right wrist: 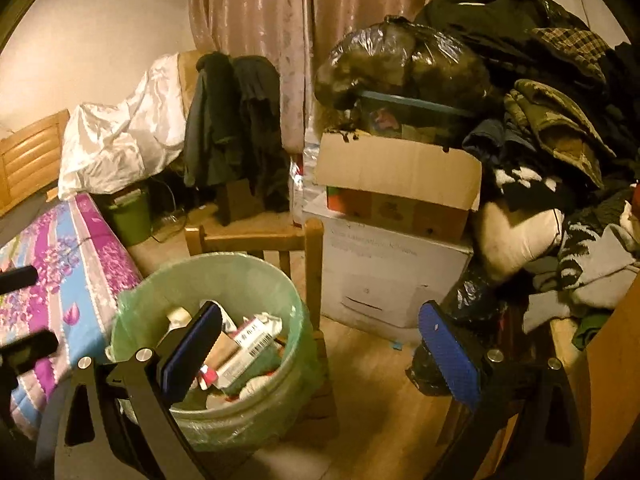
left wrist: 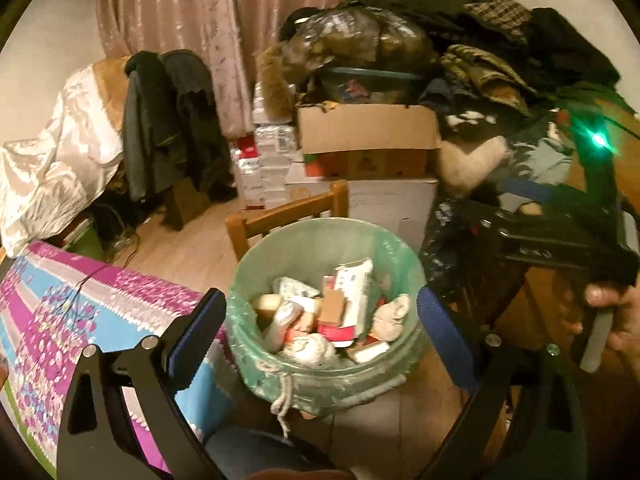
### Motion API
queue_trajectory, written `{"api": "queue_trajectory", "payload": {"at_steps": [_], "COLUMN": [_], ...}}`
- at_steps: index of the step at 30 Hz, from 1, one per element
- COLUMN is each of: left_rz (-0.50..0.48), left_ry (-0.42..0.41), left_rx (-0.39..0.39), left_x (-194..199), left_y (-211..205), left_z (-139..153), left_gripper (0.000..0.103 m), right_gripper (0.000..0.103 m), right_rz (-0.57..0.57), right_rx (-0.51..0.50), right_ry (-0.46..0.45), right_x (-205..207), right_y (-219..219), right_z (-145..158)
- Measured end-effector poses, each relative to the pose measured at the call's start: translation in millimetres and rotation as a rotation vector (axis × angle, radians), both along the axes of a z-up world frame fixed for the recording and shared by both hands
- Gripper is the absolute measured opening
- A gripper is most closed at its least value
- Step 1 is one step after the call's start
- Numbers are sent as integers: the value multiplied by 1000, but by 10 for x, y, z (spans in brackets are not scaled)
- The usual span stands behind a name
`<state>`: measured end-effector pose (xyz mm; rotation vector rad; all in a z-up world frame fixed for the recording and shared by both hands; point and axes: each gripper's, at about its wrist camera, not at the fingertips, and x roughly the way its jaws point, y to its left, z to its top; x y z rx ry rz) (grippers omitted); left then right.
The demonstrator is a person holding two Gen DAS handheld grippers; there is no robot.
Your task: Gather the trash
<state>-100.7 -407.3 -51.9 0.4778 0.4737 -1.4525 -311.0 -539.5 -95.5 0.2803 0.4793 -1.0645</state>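
A round bin with a green liner [left wrist: 280, 376] stands on the floor, full of cartons, boxes and crumpled paper [left wrist: 332, 312]. My left gripper [left wrist: 320, 332] is open and empty, its fingers either side of the bin. The right gripper's body [left wrist: 560, 248] shows at the right of the left wrist view, held in a hand. In the right wrist view the bin [right wrist: 224, 416] is at lower left, and my right gripper [right wrist: 320, 352] is open and empty above the bin's right side.
A floral-covered table [left wrist: 80, 320] lies left of the bin. A wooden chair [right wrist: 312, 256] stands behind it. Stacked cardboard boxes [right wrist: 400, 184], a black bag [right wrist: 400, 60] and piled clothes [right wrist: 560, 120] fill the right. A small green bucket [right wrist: 132, 216] sits beyond.
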Motion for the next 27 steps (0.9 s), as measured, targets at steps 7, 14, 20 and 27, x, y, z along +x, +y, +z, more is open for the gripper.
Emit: {"api": "queue_trajectory", "payload": {"at_steps": [7,14,20,27], "left_rz": [15,103,91,57], "left_ry": [-17,-48,-49,-104], "left_rx": [-80,-125,-127,-70], "left_x": [-99,-123,-111,-136], "left_y": [117,279,348,320], "left_z": [62,-5,49,212], "left_gripper": [93,93,93,96], "right_gripper": [99,99,99,99], "right_rz": [16,65,100,63], "right_rx": [-6,-13,-17,67], "right_ry": [-48,-47,-35,32], "right_x": [-23,91,215,453], "right_y": [19,96,135,71], "right_z": [104,170,246,317]}}
